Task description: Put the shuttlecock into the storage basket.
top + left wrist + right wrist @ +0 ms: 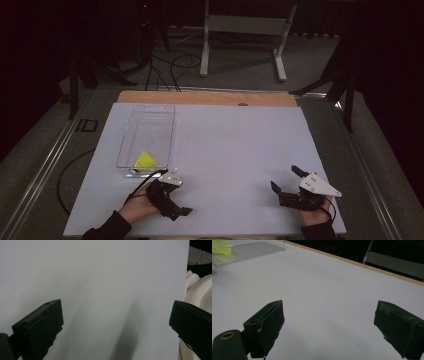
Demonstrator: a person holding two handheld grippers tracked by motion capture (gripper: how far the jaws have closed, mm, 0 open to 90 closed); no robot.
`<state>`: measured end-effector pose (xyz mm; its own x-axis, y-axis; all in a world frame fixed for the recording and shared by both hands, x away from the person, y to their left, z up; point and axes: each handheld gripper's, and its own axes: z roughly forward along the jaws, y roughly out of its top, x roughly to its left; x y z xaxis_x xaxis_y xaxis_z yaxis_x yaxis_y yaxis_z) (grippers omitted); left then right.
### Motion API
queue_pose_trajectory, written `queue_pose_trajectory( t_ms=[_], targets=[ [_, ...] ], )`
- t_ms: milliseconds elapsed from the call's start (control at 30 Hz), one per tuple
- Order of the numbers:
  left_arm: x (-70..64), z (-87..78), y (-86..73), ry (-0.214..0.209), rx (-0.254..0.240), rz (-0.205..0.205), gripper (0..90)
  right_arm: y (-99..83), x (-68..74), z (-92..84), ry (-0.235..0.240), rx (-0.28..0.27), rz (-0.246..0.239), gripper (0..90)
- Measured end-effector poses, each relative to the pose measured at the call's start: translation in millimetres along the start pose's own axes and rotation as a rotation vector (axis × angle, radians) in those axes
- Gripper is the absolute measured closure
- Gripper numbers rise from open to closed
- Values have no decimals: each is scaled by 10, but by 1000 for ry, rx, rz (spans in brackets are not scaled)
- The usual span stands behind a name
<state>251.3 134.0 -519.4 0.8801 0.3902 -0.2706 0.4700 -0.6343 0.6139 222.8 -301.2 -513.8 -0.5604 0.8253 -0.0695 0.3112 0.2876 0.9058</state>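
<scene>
**Both grippers idle near front edge, tray at 10 o'clock**

Dark room, grey carpet, white frame legs [243, 35] at 12 o'clock behind the counter [235, 145]. White counter top, wood strip along far edge.

Clear plastic tray [148, 140] at 10 o'clock on the counter, long side running front to back. Yellow item [144, 160] inside, at the tray's near end; too small to tell what it is. Same tray and yellow item seen at 11 o'clock in right gripper view [247, 251], [221, 247].

Left gripper [172, 202] at 7 o'clock, just in front of the tray's near end, not touching it. Held in left hand [137, 205], pointing toward 4 o'clock. Fingers [41, 327] spread wide in left gripper view, nothing between them, bare counter below.

Right gripper [286, 181] at 5 o'clock, well apart from the tray, held in right hand [315, 212], pointing toward 10 o'clock. Fingers [265, 325] wide apart, gripping nothing, bare counter between them.
</scene>
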Motion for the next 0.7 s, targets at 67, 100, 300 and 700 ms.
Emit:
queue_pose_trajectory(
  t_ms=[67,100,300,700],
  targets=[
    [2,-28,-39,9,-8,-1,0,1,0,-1,1,-1,-3,93],
    [3,-43,-60,14,-12,-2,0,2,1,-2,0,-1,-3,93],
    [7,-100,-180,56,-33,-25,0,0,2,1,0,0,-1,93],
    [-6,-207,-352,84,-68,-60,0,-1,6,2,2,5,2,93]
  ],
)
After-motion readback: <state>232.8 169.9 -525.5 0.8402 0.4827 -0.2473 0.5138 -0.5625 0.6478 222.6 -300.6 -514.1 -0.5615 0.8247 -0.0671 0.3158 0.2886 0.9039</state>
